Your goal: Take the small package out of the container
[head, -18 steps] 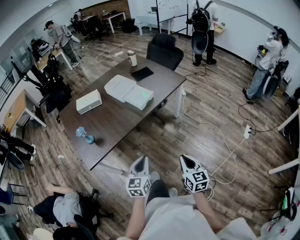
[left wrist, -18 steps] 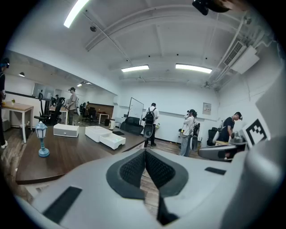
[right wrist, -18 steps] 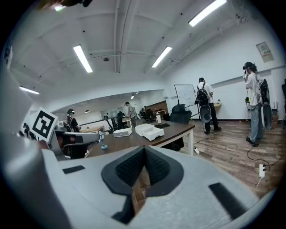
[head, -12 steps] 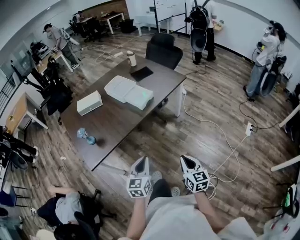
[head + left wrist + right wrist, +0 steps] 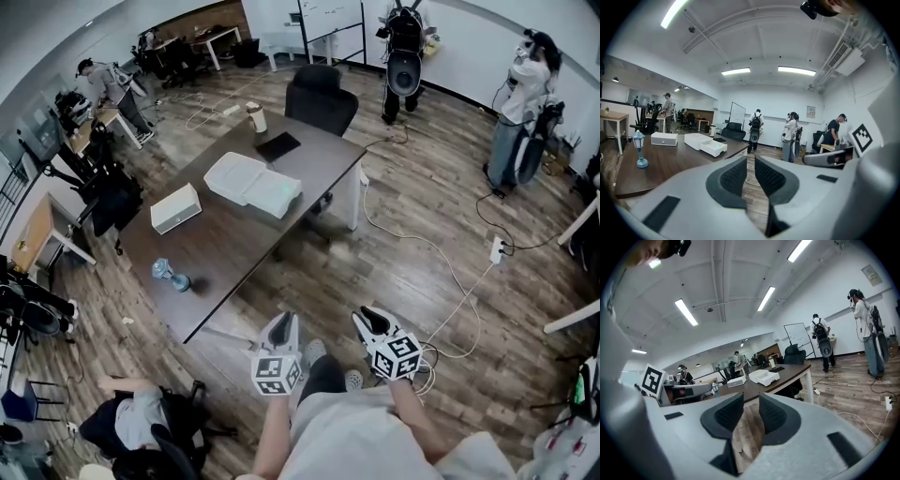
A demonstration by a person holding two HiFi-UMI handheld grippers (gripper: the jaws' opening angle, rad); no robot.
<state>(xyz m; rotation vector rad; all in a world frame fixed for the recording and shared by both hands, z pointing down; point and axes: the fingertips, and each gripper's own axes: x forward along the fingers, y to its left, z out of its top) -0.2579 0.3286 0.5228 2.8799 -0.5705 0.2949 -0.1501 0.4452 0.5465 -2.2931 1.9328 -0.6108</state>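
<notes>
A white container (image 5: pixel 251 181) lies open on the dark table (image 5: pixel 225 244), its lid folded out beside it. It also shows far off as the container (image 5: pixel 705 144) and the container (image 5: pixel 764 376). I cannot make out a small package in it from here. Both grippers hang low in front of the person's body, well short of the table. The left gripper (image 5: pixel 281 321) (image 5: pixel 750 161) has its pads nearly together with nothing between them. The right gripper (image 5: pixel 367 317) (image 5: pixel 751 401) stands slightly apart, empty, with floor showing through the gap.
On the table are a white box (image 5: pixel 176 208), a small blue lamp (image 5: pixel 172 275), a black notebook (image 5: pixel 279 145) and a cup (image 5: pixel 252 116). An office chair (image 5: pixel 321 98) stands behind it. A cable (image 5: pixel 441 272) crosses the floor. A person sits at the lower left (image 5: pixel 141 417).
The view has shifted slightly, so the table sits a little higher and to the left. The right gripper has tilted and edged left. Neither gripper has taken anything.
</notes>
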